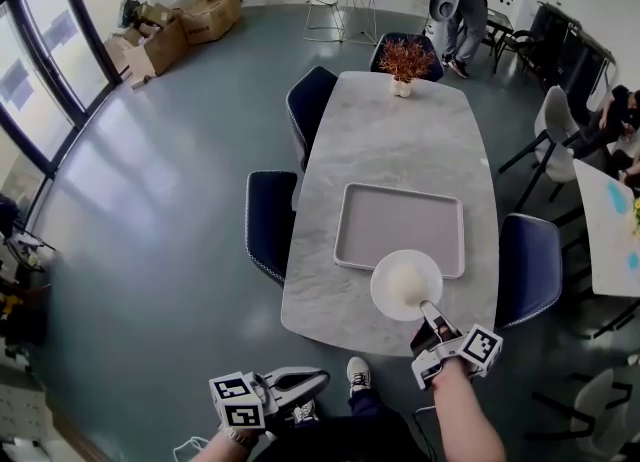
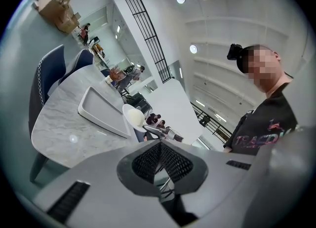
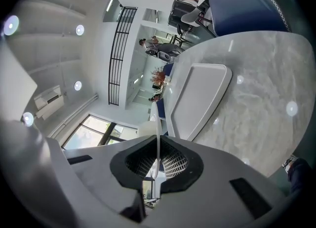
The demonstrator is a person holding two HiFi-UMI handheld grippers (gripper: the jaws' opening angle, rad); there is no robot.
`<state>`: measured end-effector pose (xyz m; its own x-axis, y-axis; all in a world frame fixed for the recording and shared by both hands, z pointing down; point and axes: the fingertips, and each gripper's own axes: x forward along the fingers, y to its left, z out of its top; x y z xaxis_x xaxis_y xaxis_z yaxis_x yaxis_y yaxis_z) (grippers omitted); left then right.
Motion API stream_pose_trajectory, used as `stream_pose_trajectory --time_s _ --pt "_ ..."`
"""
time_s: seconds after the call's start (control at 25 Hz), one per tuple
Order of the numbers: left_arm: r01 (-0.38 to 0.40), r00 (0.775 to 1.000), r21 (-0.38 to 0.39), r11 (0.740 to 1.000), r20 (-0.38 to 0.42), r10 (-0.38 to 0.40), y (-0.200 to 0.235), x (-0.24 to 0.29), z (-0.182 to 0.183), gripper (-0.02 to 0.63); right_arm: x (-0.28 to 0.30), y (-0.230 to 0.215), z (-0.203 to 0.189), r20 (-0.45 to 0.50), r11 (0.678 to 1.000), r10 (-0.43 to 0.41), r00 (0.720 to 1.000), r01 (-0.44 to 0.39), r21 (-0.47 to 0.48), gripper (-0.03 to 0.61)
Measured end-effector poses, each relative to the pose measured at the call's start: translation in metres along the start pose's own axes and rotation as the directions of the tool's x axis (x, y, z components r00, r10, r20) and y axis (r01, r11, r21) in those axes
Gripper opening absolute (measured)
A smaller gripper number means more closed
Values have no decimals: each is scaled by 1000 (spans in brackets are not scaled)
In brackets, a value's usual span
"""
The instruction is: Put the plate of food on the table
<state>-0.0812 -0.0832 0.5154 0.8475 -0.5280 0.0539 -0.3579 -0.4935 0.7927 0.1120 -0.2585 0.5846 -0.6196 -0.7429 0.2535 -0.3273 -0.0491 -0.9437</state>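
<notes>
A round white plate (image 1: 405, 285) with a pale mound of food is over the near edge of the grey tray (image 1: 400, 225) on the marble table (image 1: 390, 140). My right gripper (image 1: 432, 312) is shut on the plate's near rim. In the right gripper view the plate (image 3: 158, 133) runs edge-on between the pads of the right gripper (image 3: 157, 165). In the left gripper view the plate (image 2: 132, 117) seems lifted a little above the tray (image 2: 98, 108). My left gripper (image 1: 310, 382) hangs below the table's near end, shut on nothing, with the left gripper (image 2: 160, 160) pads pressed together.
A vase of red twigs (image 1: 404, 60) stands at the table's far end. Dark blue chairs (image 1: 270, 222) (image 1: 528, 255) flank the table. A second white table (image 1: 610, 230) is at the right, cardboard boxes (image 1: 180, 25) at the far left, a person (image 1: 465, 0) at the back.
</notes>
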Motion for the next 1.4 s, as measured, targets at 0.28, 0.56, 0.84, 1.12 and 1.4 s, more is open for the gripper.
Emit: stream_pose_trajectory --time_s 0.28,0.56,0.84,1.12,1.4 --pt "-37 998 -28 999 46 38 13 10 10 5 44 -26 37 -1 998 -61 998 61 -17 18" --pt "-84 992 -51 995 85 88 23 21 16 5 90 -52 70 -10 995 -104 995 104 0 18" --pt "-136 983 -87 987 114 146 34 29 14 5 127 -89 90 -31 986 -164 986 165 30 18" --pt "-168 972 -107 980 149 183 38 38 18 5 148 -116 108 -49 972 -224 973 226 56 18" --pt "-188 963 -121 975 172 207 43 40 19 5 167 -120 111 -67 969 -239 969 242 53 18"
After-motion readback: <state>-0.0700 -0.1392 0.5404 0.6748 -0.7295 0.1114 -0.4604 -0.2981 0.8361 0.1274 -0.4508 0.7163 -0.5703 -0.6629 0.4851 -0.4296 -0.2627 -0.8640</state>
